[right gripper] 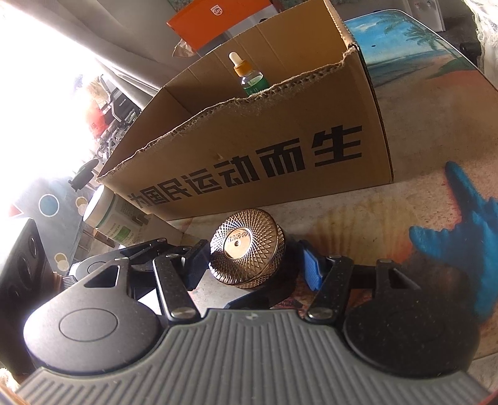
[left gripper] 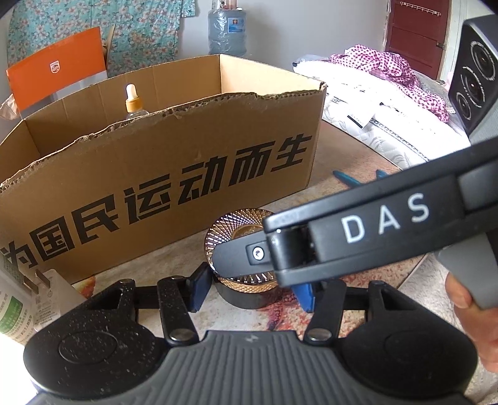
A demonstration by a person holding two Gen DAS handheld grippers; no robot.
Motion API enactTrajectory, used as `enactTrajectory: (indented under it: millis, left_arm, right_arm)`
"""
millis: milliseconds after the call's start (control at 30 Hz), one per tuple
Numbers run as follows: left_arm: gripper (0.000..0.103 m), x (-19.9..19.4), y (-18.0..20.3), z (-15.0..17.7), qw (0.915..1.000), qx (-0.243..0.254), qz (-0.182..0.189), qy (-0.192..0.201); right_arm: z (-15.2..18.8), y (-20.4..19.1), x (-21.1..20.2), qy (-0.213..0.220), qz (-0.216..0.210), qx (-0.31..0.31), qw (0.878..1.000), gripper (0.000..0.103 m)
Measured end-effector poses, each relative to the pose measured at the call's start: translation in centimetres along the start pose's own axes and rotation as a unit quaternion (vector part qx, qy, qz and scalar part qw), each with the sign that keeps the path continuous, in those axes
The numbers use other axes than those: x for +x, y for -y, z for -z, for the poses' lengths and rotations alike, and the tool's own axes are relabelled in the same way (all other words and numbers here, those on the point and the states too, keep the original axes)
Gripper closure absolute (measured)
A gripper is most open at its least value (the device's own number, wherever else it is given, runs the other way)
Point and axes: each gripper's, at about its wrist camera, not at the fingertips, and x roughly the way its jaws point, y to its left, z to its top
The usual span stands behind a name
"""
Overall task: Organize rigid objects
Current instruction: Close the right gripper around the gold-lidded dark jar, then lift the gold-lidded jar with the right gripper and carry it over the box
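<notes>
Round jar point(right gripper: 246, 243), faceted gold lid w/ smooth centre disc on black base, is being straddled on the printed tabletop point(right gripper: 404, 205) by both grippers. R gripper point(right gripper: 252, 268) fingers are being kept released: gap at the blue one. L gripper point(left gripper: 252, 289): grip can't be told, one side being hidden by an R finger. Behind, a corrugated cardboard box point(left gripper: 155, 174) w/ torn rim is being occupied by a dropper bottle point(right gripper: 249, 78); its green label is being shown in R view only.

An orange folder point(left gripper: 59, 67) leans at the upper left of the left wrist view, with a floral cloth point(left gripper: 133, 28) behind it. A water jug point(left gripper: 227, 29) stands at top centre. A pink checked cloth point(left gripper: 401, 74) lies on white bedding point(left gripper: 367, 109) at upper right, beside a dark speaker point(left gripper: 474, 81).
</notes>
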Motion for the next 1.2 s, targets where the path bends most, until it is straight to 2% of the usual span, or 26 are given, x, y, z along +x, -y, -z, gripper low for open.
enactTrajectory:
  millis: [733,967,1200]
  left_arm:
    - [0.047,-1.6,0.4,0.0,0.9999,-0.012,-0.005,0.009]
    - [0.047,-5.2,0.5,-1.2,0.9988,-0.017,-0.011,0.045]
    - [0.047,-9.3,0.2,-5.3,0.9941,-0.011,-0.033,0.103]
  right_arm:
    - [0.3,-0.9,-1.2,0.013,0.006,-0.009,1.0,0.049]
    - [-0.2,-3.2,-4.1,0.041,0.001,-0.035,0.999,0.049]
    - [-3.4,-6.9,-8.1,0.093,-0.006,-0.089,0.992,0.048]
